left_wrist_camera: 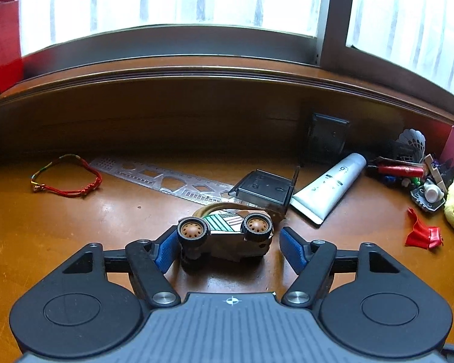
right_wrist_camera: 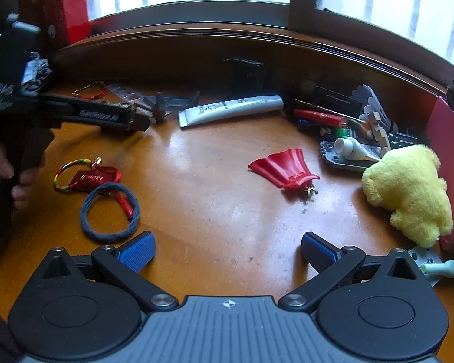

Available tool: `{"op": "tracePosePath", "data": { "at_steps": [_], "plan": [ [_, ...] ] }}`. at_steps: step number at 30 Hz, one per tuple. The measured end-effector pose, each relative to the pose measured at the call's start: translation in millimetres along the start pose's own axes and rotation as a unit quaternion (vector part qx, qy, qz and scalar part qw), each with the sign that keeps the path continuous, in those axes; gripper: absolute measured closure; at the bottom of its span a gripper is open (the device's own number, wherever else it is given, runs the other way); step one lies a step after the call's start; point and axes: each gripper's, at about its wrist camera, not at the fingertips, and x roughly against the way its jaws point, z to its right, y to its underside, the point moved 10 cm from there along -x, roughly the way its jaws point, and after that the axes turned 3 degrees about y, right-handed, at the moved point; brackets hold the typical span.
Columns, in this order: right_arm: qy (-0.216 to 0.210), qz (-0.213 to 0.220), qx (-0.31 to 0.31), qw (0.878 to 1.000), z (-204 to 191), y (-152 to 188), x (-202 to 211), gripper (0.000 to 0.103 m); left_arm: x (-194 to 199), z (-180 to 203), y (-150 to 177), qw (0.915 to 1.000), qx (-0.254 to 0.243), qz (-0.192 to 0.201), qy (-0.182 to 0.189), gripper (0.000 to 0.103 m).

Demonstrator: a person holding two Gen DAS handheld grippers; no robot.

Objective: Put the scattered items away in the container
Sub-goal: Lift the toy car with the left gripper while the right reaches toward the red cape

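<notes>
The wooden desk (left_wrist_camera: 60, 227) runs under a window sill, with clutter spread across it. At the far right edge stands a red container (right_wrist_camera: 445, 139), seen mainly in the right wrist view. A yellow plush toy (right_wrist_camera: 408, 190) lies just beside it.

Only the right wrist view shows a hand (right_wrist_camera: 6, 166) gripping the handle of the left gripper, a blue hair tie (right_wrist_camera: 109, 211) near left, a red tag on a coloured ring (right_wrist_camera: 84, 177), and a red fan-shaped piece (right_wrist_camera: 284, 166) mid-desk. Only the left wrist view shows the toy car (left_wrist_camera: 227, 236) clearly, along with a clear stencil ruler (left_wrist_camera: 166, 178) and a red cord bracelet (left_wrist_camera: 69, 178) at far left.

A white tube (left_wrist_camera: 333, 187) lies just right of a dark plastic holder (left_wrist_camera: 263, 187). Its long axis is diagonal, with the cap pointing far right.

The toy car lies on its side, wheels facing the camera, long axis left to right.

The left gripper (left_wrist_camera: 230, 245) is spread wide around the car. The left pad (left_wrist_camera: 166, 248) is touching or just beside it. The right pad is apart from it. It grips nothing.

The right gripper (right_wrist_camera: 227, 251) is spread wide over bare wood, holding nothing.
</notes>
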Motion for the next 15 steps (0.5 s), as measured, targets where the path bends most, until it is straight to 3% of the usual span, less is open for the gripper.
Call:
{"op": "tracePosePath", "data": {
  "at_steps": [8,15],
  "plan": [
    [0.056,0.039,-0.095,0.993,28,-43,-20,0.004,3,0,3,1.0,0.002,0.001,-0.003,0.029],
    [0.058,0.028,-0.175,0.982,41,-57,-45,0.012,3,2,2,0.9999,0.009,0.002,0.006,0.022]
  ]
}}
